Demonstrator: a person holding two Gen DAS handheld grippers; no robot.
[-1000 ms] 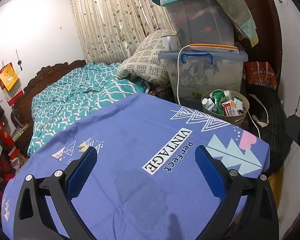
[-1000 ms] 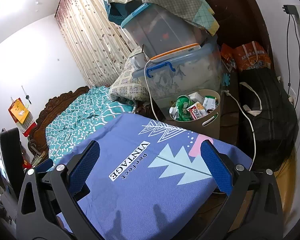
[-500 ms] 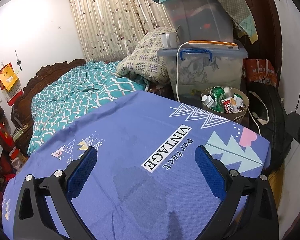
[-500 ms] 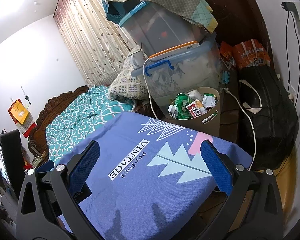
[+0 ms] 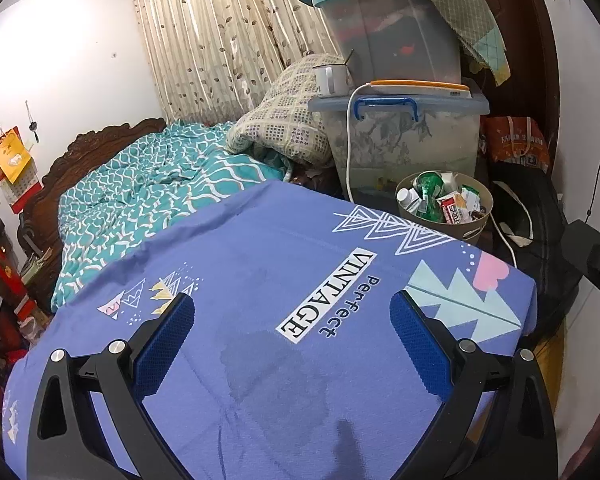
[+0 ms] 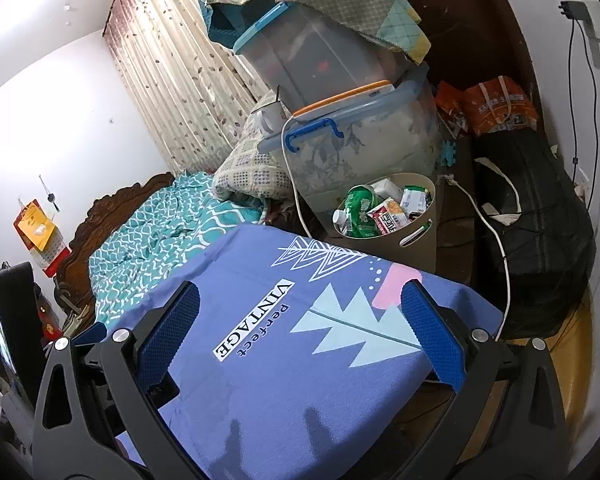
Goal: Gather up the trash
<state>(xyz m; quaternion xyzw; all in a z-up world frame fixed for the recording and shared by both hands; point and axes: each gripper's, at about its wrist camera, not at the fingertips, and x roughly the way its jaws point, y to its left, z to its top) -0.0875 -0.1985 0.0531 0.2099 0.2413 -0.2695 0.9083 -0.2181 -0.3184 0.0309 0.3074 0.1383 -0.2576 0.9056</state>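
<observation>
With both spread: two tools [image 5: 292,322] [image 6: 300,312], one full bin [image 6: 416,240].

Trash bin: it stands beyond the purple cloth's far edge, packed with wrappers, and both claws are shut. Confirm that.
Not quite: both wrist views show the left claw and right claw open, holding nothing. The trash bin does stand beyond the purple cloth, full of wrappers.
</observation>
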